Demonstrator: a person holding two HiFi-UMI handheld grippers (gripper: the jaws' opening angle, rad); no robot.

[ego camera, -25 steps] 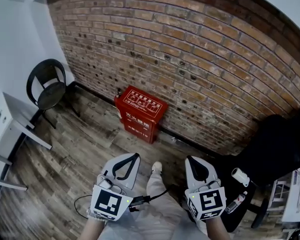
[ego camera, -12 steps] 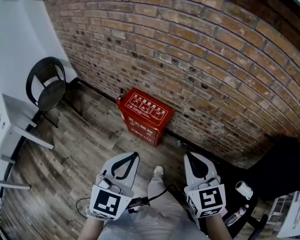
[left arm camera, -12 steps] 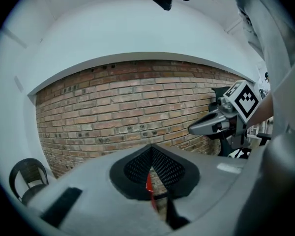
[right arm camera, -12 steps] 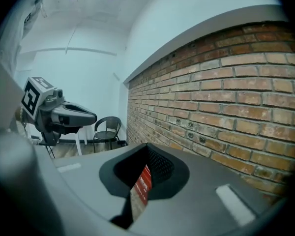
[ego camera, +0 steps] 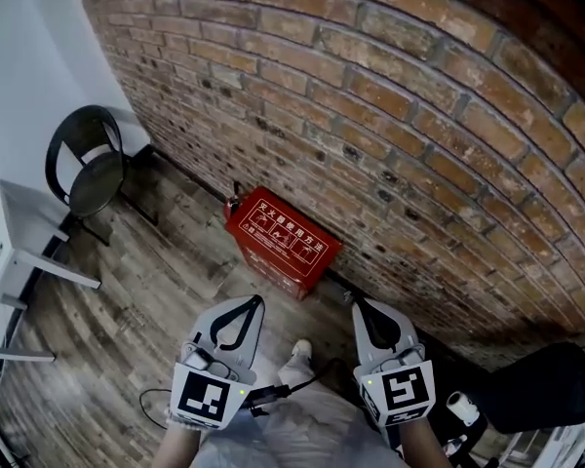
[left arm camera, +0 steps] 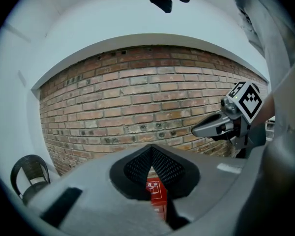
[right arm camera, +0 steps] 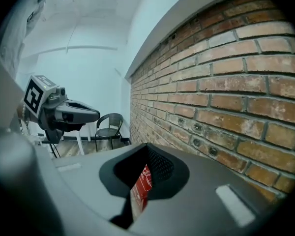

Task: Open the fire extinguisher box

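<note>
Approach looks like the step in hand: the red metal fire extinguisher box (ego camera: 278, 240) sits closed at the frame's centre, on the wooden plank floor (ego camera: 146, 300) against the brick wall (ego camera: 390, 115). It is well apart from your left gripper (ego camera: 244, 303) and right gripper (ego camera: 361, 308) at the lower edge. Both pairs of fingers (left arm camera: 162, 167) are pressed together on nothing, so next you'd need to get close, spread one pair and find the lid's edge or latch, which can't be made out here.

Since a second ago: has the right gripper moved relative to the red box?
Yes. The right gripper has come forward toward the fire extinguisher box; the floor gap between them has shrunk.
</note>
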